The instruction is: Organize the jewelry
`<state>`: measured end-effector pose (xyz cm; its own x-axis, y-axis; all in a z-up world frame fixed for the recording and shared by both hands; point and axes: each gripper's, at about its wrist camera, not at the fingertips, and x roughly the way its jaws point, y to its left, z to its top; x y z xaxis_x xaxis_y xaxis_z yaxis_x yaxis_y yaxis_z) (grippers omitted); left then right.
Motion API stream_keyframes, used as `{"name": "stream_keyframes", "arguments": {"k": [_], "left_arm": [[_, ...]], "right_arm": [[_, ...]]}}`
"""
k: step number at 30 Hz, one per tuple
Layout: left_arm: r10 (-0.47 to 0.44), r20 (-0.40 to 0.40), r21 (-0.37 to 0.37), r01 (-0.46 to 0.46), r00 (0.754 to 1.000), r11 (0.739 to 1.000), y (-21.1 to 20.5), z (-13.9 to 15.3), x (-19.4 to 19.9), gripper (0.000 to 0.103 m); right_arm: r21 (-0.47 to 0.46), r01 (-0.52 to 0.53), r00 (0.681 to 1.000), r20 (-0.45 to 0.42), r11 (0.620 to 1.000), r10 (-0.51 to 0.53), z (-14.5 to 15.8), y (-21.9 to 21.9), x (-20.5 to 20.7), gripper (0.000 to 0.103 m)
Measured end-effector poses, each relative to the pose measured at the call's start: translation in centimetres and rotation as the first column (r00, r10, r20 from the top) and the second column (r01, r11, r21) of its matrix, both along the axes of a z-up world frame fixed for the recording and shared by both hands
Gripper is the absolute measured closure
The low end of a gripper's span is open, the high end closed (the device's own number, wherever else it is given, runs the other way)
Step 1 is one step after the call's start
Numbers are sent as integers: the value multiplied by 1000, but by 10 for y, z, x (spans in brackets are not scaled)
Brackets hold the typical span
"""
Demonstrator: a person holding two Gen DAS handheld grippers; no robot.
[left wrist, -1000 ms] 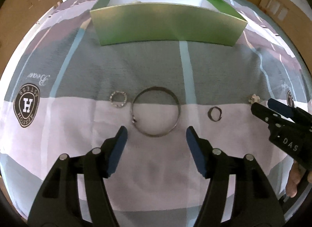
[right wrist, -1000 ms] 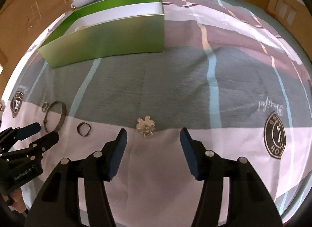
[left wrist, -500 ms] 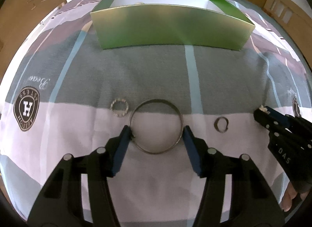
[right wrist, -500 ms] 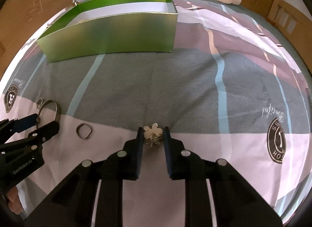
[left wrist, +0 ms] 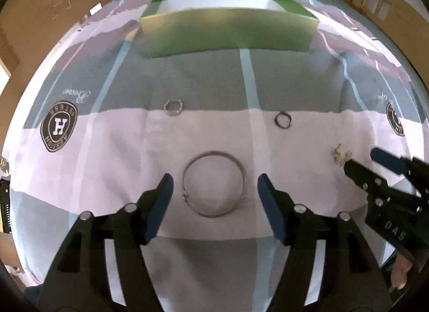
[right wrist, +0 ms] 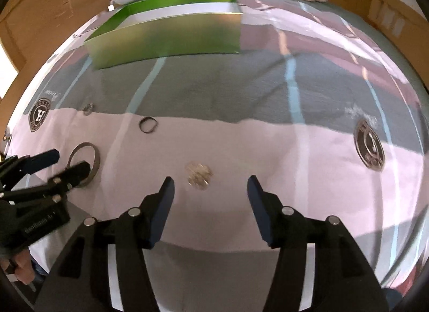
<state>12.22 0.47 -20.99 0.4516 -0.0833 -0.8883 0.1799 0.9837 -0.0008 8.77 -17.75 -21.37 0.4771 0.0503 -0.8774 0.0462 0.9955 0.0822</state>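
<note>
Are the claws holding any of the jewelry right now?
No. The left claw is opening around the bangle without touching it. The right claw is opening too, the brooch lying loose before it.

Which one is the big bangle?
Find the green box on the bedspread, then come toward the left tongs. The bangle lies between their opening tips, a thin metal hoop far wider than the two small rings beyond it.
</note>
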Motion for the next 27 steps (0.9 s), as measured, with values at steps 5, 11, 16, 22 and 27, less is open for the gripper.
{"name": "stream_keyframes", "arguments": {"k": [5,11,16,22,27], "left_arm": [[15,-21,-18,-15,1000,1000,-3,-8,5,37],[50,-32,10,-50,998,999,-5,-22,10,37],[45,-32,-3,-45,998,999,-2,-25,9,40],[63,-53,-43,-65,997,997,14,-22,9,40],[64,-64,-52,-67,996,996,12,-20,10,37]], "right_arm": [[12,26,999,-23,1000,-26,-10,1,4,47],[-1,38,999,-11,999,-38,-15,10,13,59],[23,38,999,-18,999,-38,-16,10,18,75],[89,-37,998,-47,995,41,-16,20,10,84],[95,-10,999,-47,995,14,-12,12,4,64]]}}
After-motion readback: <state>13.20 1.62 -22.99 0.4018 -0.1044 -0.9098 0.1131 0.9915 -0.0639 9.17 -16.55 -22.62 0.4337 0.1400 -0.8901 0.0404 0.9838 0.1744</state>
